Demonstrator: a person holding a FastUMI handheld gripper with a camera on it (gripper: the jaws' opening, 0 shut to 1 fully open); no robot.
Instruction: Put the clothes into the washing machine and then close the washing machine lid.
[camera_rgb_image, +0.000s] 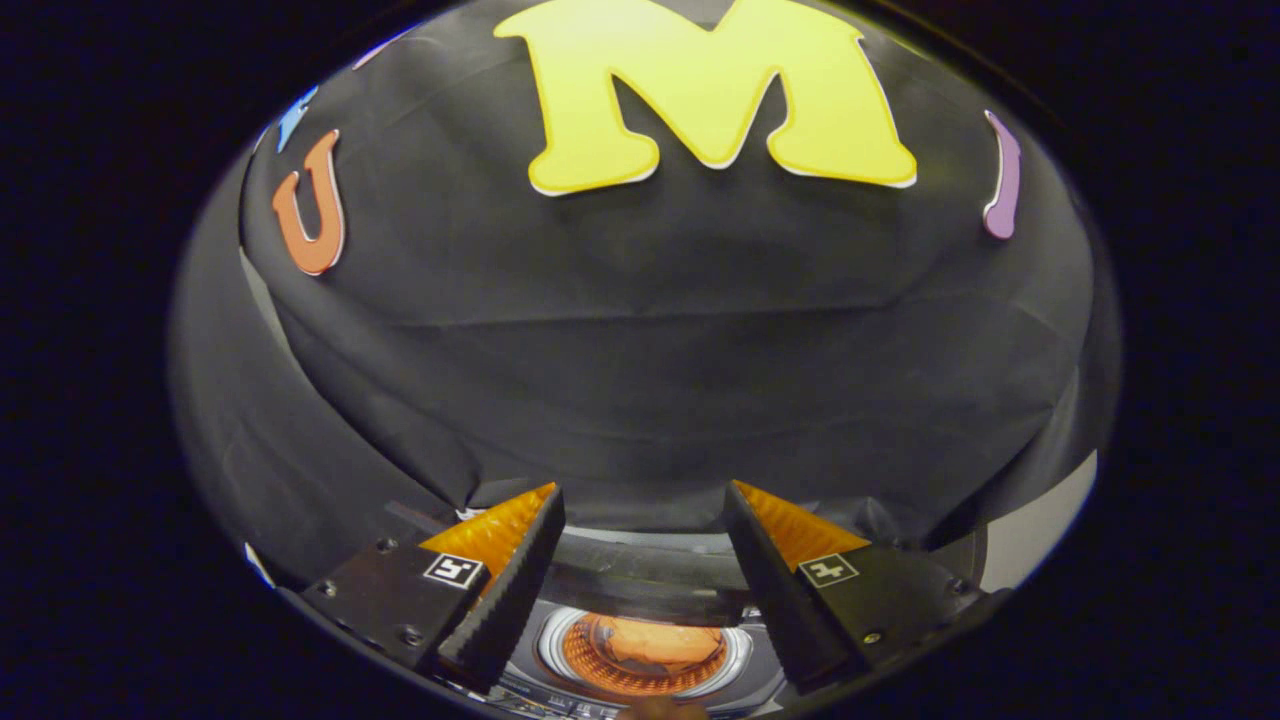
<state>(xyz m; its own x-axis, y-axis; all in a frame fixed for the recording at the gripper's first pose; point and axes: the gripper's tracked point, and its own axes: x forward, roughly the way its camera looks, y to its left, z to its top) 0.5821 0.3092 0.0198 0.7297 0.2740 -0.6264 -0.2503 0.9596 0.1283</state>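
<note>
The washing machine (760, 672) lies low between my fingers, seen from above. Its round drum opening (548, 650) has a shiny rim. Orange clothes (655, 645) lie inside the drum. A dark lid (640, 585) stands raised along the far side of the opening. My gripper (642, 490) is open, held above the machine. The fingers (500, 590) with their orange backs spread wide to either side of the drum. Nothing sits between them and they touch nothing.
The booth's black cloth wall (640, 380) hangs close beyond the machine and the fingertips. A pale strip of surface (1040, 530) shows past the right finger.
</note>
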